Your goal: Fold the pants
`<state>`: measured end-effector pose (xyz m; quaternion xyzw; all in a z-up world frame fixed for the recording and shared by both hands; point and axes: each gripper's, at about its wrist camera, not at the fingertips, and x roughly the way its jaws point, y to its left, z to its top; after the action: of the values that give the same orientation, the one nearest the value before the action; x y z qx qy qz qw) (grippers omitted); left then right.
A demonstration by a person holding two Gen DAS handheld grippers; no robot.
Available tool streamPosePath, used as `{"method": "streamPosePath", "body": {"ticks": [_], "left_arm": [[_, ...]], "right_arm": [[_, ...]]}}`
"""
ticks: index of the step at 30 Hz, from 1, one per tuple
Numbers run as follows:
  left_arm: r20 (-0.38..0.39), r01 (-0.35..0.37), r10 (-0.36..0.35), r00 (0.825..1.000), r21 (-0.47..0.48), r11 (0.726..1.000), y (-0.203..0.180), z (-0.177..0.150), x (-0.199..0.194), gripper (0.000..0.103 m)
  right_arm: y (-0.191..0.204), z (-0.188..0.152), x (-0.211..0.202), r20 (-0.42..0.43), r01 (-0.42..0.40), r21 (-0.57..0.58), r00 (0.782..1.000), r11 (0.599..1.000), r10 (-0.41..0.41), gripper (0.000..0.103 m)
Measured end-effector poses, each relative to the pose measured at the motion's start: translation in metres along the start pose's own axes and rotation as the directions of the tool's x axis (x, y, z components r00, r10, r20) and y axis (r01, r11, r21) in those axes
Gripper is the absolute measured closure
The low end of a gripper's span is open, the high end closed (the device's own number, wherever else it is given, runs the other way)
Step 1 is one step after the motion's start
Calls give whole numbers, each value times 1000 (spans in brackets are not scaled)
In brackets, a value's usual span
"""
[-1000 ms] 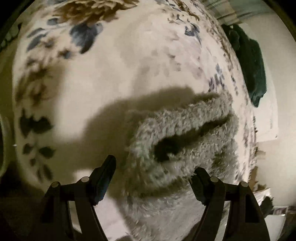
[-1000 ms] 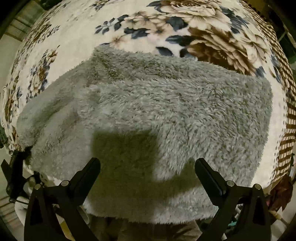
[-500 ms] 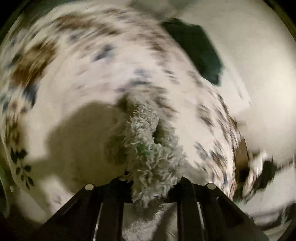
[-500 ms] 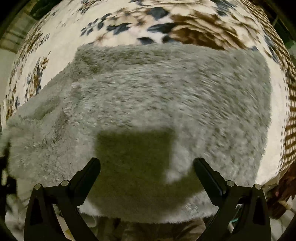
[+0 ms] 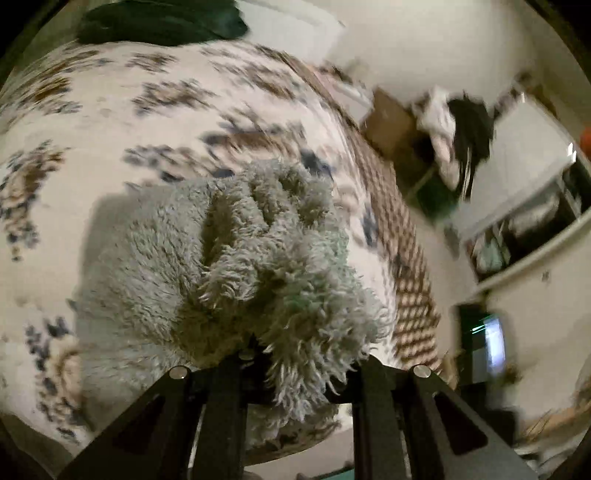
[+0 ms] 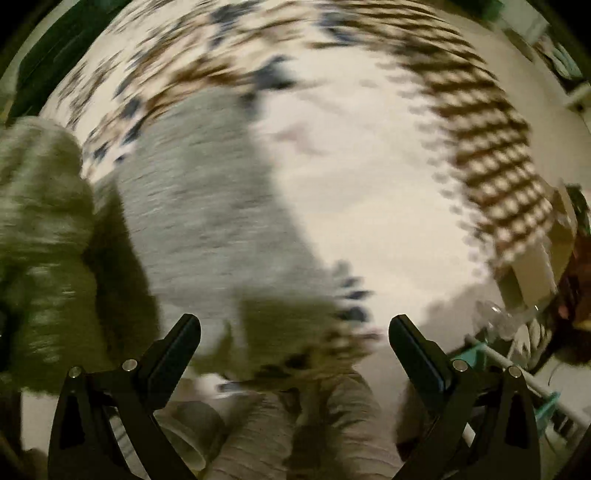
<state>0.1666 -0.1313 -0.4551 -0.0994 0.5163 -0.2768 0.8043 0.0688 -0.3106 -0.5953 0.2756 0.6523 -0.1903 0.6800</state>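
Note:
The grey fleece pants (image 5: pixel 207 258) lie on a cream floral blanket (image 5: pixel 110 122). My left gripper (image 5: pixel 299 365) is shut on a bunched edge of the pants and holds it lifted above the rest of the fabric. In the blurred right wrist view the pants (image 6: pixel 207 206) lie at left of centre, with a raised fold (image 6: pixel 40 206) at the far left. My right gripper (image 6: pixel 295 332) is open and empty above the blanket (image 6: pixel 369 192), just right of the pants' edge.
A dark green garment (image 5: pixel 159 22) lies at the blanket's far edge. Beyond the blanket's right side are a cardboard box (image 5: pixel 391 122), hanging clothes (image 5: pixel 461 136) and shelving (image 5: pixel 532 225). A teal rack (image 6: pixel 524 380) stands at lower right in the right wrist view.
My left gripper closed on the pants' edge and lifted it, swinging rightward. My right gripper stayed open and moved right, off the pants and over bare blanket.

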Motion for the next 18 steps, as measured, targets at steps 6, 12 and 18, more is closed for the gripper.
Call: {"method": "streamPosePath", "body": {"ticks": [6, 12, 18], "left_arm": [[-218, -53, 51, 975, -1, 999, -25, -16, 47, 62], [-178, -41, 41, 983, 0, 999, -30, -7, -2, 29], [-24, -243, 242, 970, -52, 969, 17, 3, -53, 29]], "right_arm": [[-45, 13, -6, 7, -27, 55, 1000, 998, 27, 0], [-33, 37, -12, -1, -283, 39, 959, 958, 283, 0], [40, 61, -12, -58, -446, -119, 895, 887, 442, 0]]}}
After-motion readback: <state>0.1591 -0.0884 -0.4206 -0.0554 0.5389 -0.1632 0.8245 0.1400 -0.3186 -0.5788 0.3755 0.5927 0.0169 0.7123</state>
